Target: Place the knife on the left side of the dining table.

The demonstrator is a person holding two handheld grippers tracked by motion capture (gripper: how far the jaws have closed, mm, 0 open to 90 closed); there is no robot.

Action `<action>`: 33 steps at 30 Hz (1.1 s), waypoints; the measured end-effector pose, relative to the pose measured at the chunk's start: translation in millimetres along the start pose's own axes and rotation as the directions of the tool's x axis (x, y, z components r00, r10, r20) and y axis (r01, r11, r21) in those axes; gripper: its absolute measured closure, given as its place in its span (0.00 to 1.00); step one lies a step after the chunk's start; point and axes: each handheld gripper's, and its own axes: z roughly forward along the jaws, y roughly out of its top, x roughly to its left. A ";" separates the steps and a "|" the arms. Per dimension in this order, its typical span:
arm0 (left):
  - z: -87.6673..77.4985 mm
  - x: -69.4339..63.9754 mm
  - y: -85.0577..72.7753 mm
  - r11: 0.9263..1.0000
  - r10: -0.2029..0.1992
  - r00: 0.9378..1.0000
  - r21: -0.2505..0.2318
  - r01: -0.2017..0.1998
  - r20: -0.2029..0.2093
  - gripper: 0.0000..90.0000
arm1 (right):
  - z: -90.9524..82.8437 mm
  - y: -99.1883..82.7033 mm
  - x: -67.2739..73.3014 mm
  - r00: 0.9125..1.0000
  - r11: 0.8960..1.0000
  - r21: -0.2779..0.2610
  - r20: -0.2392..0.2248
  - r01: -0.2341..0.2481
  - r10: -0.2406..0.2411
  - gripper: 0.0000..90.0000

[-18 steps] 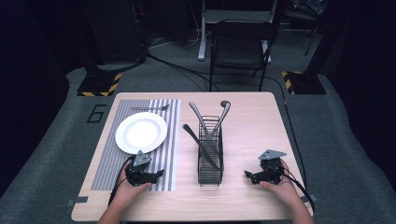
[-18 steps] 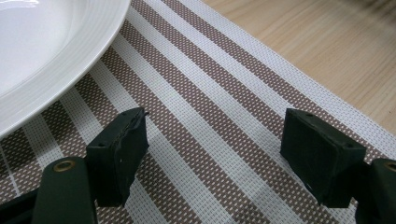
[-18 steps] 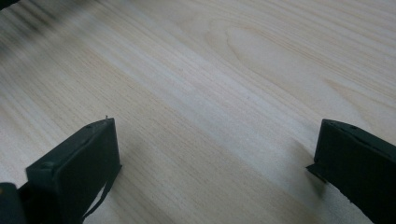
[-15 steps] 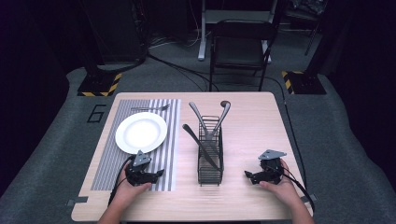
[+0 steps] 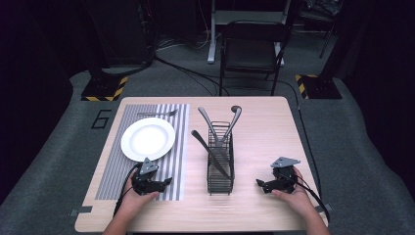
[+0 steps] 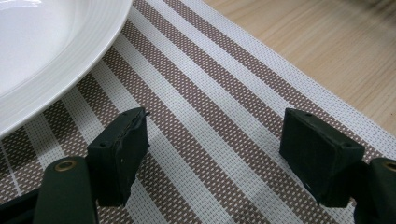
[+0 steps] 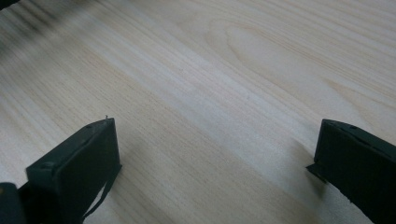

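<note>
Pale wood forms the top of a rectangular table (image 5: 259,122), seen from above against a dark grey floor, with a black chair (image 5: 252,49) standing beyond its far edge. On the table's left half lies a long placemat (image 5: 178,142) woven in brown and white stripes, running from the far edge toward the person. A round white plate (image 5: 148,139) sits on the placemat's far half, and a fork (image 5: 157,113) lies crosswise just beyond the plate. Near the table's middle stands a tall black wire basket (image 5: 221,166), upright, with three utensils leaning out of it: a dark knife angled left and two silvery handles spreading apart at the top.

A person's hands come in from the bottom edge. The left gripper (image 5: 166,182) rests low over the near end of the placemat, just beside the plate's near rim, pointing right toward the basket. In the left gripper view its two black jaws stand wide apart with bare striped weave between them; the left gripper (image 6: 212,140) holds nothing, and the plate's rim curves past at upper left. The right gripper (image 5: 259,184) sits on bare wood to the right of the basket, pointing left at it, apart from it. In the right gripper view the right gripper (image 7: 215,144) is likewise spread wide, empty, with wood grain between the jaws.
</note>
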 end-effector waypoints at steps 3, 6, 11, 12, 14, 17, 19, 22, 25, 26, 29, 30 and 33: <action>0.0 -0.1 0.0 1.000 0.000 1.000 0.000 0.000 0.000 0.26 | 0.0 0.0 0.0 1.000 1.000 0.000 0.000 0.000 0.000 0.00; -0.8 0.1 0.5 1.000 0.001 1.000 0.011 -0.001 0.004 0.26 | 0.0 0.0 0.0 1.000 1.000 0.000 0.000 0.000 0.000 0.00; -1.2 0.6 0.2 1.000 -0.008 1.000 0.004 0.008 -0.006 0.29 | 0.0 0.0 0.0 1.000 1.000 0.000 0.000 0.000 0.000 0.00; -1.5 0.2 0.1 1.000 -0.013 1.000 0.003 0.013 -0.011 0.30 | 0.0 0.0 0.0 1.000 1.000 0.000 0.000 0.000 0.000 0.00; -1.4 -0.5 0.1 1.000 -0.018 1.000 0.002 0.018 -0.014 0.31 | 0.0 0.0 0.0 1.000 1.000 0.001 0.000 0.000 0.000 0.00; -1.8 -0.6 -0.1 1.000 -0.021 0.999 -0.004 0.021 -0.024 0.33 | 0.0 0.0 0.0 1.000 1.000 0.000 0.000 0.000 0.000 0.00; -4.1 -1.5 1.6 0.999 -0.047 0.998 0.006 0.047 -0.037 0.42 | 0.0 0.0 0.0 1.000 1.000 0.000 0.000 0.000 0.000 0.00; -5.6 -3.3 4.5 0.998 -0.053 0.998 0.023 0.054 -0.027 0.46 | 0.0 0.0 0.0 1.000 1.000 0.000 0.000 0.000 0.000 0.00; -7.1 -5.9 6.5 0.998 -0.055 0.998 0.026 0.055 -0.020 0.47 | 0.1 -0.1 0.1 1.000 1.000 -0.001 0.002 -0.001 0.001 0.00; -8.9 -7.6 8.3 0.997 -0.066 0.998 0.037 0.067 -0.006 0.47 | 0.2 -0.2 0.2 1.000 1.000 -0.001 0.003 0.000 0.000 0.00; -11.4 -9.8 10.3 0.994 -0.098 0.995 0.040 0.098 0.007 0.50 | 0.3 -0.2 0.2 1.000 1.000 -0.001 0.002 -0.001 0.001 0.00; -13.5 -10.0 12.1 0.994 -0.097 0.995 0.044 0.096 0.017 0.50 | 0.2 -0.2 0.1 1.000 1.000 -0.001 0.003 0.000 0.000 0.00; -17.3 -11.4 15.5 0.993 -0.117 0.993 0.034 0.116 0.020 0.52 | 0.1 -0.2 0.1 1.000 1.000 -0.001 0.003 0.000 0.000 0.00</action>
